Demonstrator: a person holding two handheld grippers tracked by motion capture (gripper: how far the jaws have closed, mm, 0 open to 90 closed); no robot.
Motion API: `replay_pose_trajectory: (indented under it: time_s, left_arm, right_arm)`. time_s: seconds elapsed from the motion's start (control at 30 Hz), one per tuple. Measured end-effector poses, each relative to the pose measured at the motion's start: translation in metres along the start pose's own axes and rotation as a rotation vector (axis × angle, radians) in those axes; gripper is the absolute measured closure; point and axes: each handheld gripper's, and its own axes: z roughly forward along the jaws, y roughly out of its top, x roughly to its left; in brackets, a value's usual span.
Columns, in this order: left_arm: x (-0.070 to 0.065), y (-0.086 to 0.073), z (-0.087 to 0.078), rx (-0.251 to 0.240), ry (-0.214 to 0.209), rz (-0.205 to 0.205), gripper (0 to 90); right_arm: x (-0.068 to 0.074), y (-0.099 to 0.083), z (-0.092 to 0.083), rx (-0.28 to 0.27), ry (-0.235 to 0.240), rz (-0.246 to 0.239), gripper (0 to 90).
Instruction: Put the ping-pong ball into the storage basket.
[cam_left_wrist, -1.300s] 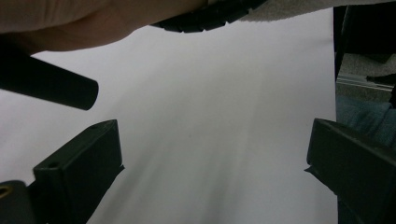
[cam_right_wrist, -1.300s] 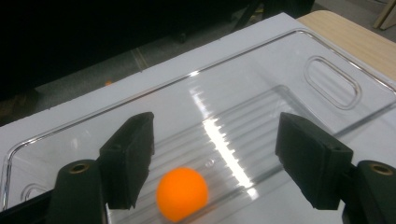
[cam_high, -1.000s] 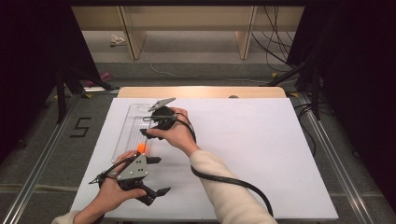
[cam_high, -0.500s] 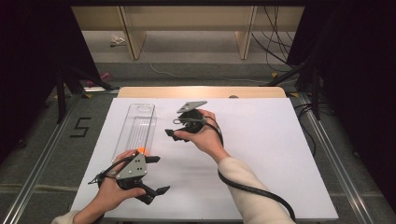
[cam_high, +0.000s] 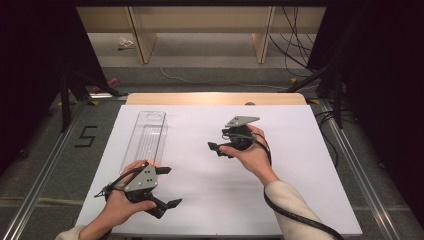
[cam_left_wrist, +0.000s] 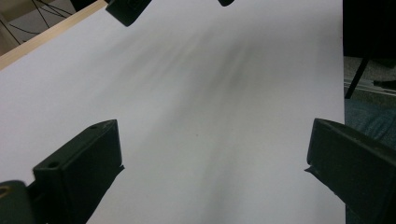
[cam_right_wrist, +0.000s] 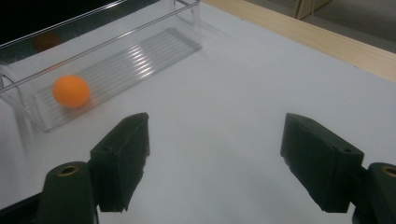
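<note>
The orange ball (cam_right_wrist: 71, 91) lies inside the clear tray (cam_right_wrist: 140, 58), at the tray's near end, seen at the left of the right gripper view; it rests on the ribbed floor, touching nothing else. In the high view that end of the tray (cam_high: 146, 135) sits at left centre of the frame, and a trace of orange shows just above the left hand. Change noted: a second ago the right gripper (cam_high: 226, 141) was over the tray's upper part; half a second ago it was already off to the right; now it is near the centre of the white sheet (cam_high: 300, 165), well apart from the tray, jaws spread wide with nothing between them. The right gripper view confirms the gap: bare sheet between the two black jaws. The left gripper (cam_high: 161, 191) has not shifted; it sits at lower left of the frame, just below the tray's near end, jaws also spread and holding nothing, with plain sheet (cam_left_wrist: 196, 116) ahead of them. Judgement: the ball appears to be delivered into the tray and released; the retreat suggests the placing step is finished, with no further thing on the sheet to fetch.
</note>
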Motion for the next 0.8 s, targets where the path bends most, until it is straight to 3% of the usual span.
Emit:
replay_pose_trajectory:
  time_s: [0.8]
  left_arm:
    - [0.000,0.000,-0.001,-0.007,0.008,-0.009,2.6]
  right_arm:
    - [-0.017,-0.024,-0.046,-0.059,-0.053,0.039,24.9]
